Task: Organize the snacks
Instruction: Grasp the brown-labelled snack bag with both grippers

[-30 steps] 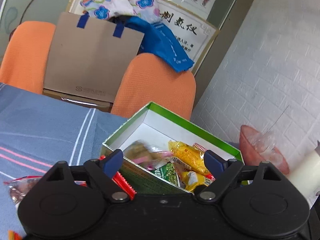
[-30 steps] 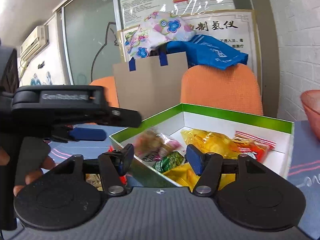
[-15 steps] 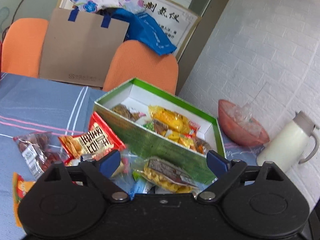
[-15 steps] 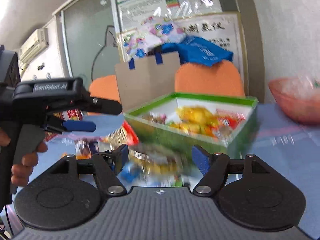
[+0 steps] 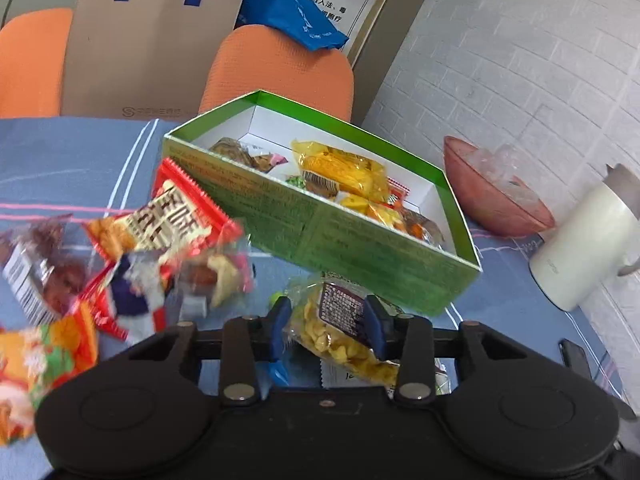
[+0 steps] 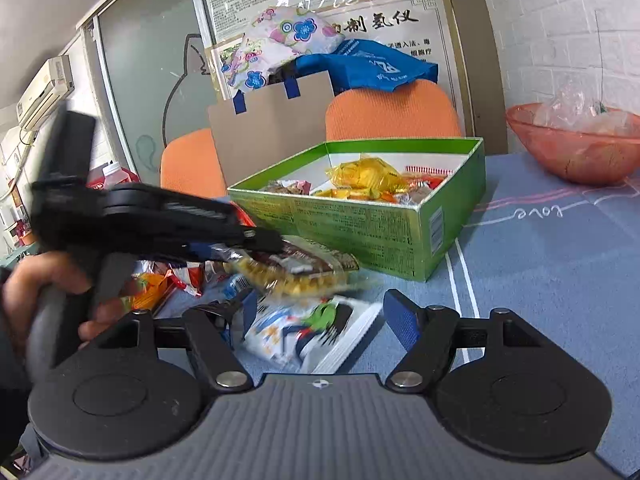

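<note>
A green box (image 5: 360, 248) with several snack packs inside stands on the blue tablecloth; it also shows in the right wrist view (image 6: 360, 224). My left gripper (image 5: 328, 326) is shut on a clear pack of yellow chips with a dark label (image 5: 340, 324), just in front of the box. In the right wrist view that pack (image 6: 296, 272) hangs from the left gripper (image 6: 260, 240) above the cloth. My right gripper (image 6: 326, 316) is open and empty above a white and blue snack pack (image 6: 312, 330). Loose snacks, among them a red pack (image 5: 176, 216), lie left of the box.
A pink bowl (image 5: 492, 196) and a white jug (image 5: 580, 248) stand right of the box by the brick wall. A dark phone (image 5: 576, 360) lies at the right. Two orange chairs (image 5: 280, 72) with a brown paper bag (image 5: 148, 52) stand behind the table.
Both grippers drew back from the box and came down to the loose snacks. My left gripper closed on the yellow chip pack. The right gripper stayed open.
</note>
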